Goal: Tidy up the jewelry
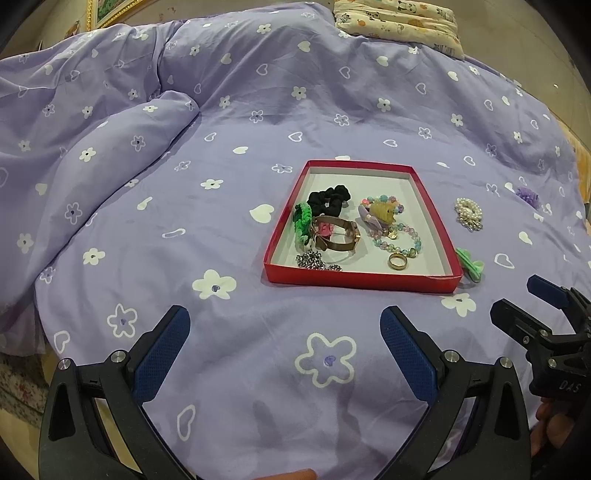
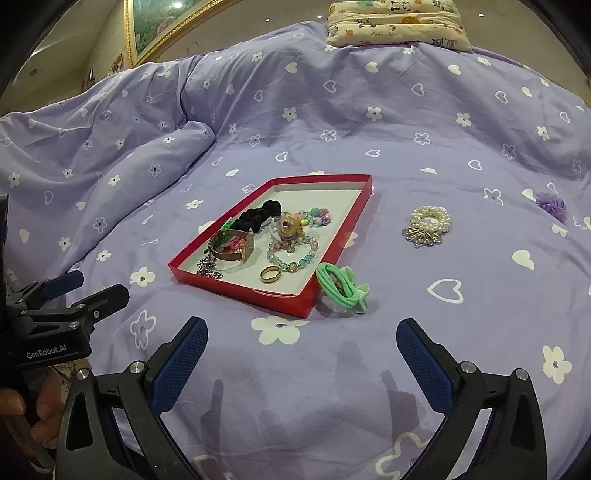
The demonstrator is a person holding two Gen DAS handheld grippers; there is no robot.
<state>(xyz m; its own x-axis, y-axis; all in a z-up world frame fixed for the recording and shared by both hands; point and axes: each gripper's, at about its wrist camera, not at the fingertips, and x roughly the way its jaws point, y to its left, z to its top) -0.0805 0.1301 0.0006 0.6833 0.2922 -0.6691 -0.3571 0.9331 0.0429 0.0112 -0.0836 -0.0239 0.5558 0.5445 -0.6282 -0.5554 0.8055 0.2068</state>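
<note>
A red shallow box (image 1: 360, 282) (image 2: 240, 291) lies on the purple bedspread. It holds a black scrunchie (image 1: 330, 198), a green scrunchie (image 1: 303, 223), a gold watch (image 1: 338, 236), a bead bracelet (image 1: 400, 240), a gold ring (image 1: 398, 261) (image 2: 270, 274) and a silver chain (image 1: 314, 260). Outside it lie a mint hair tie (image 2: 341, 283) (image 1: 470, 265), a pearl scrunchie (image 2: 428, 224) (image 1: 468, 213) and a purple flower clip (image 2: 552, 205) (image 1: 528, 194). My left gripper (image 1: 284, 332) and right gripper (image 2: 301, 345) are open and empty, hovering near the box's front.
A rumpled fold of duvet (image 1: 122, 147) rises at the left. A patterned pillow (image 2: 399, 22) lies at the far end. The right gripper also shows at the left wrist view's right edge (image 1: 524, 306); the left one shows in the right wrist view (image 2: 85, 291).
</note>
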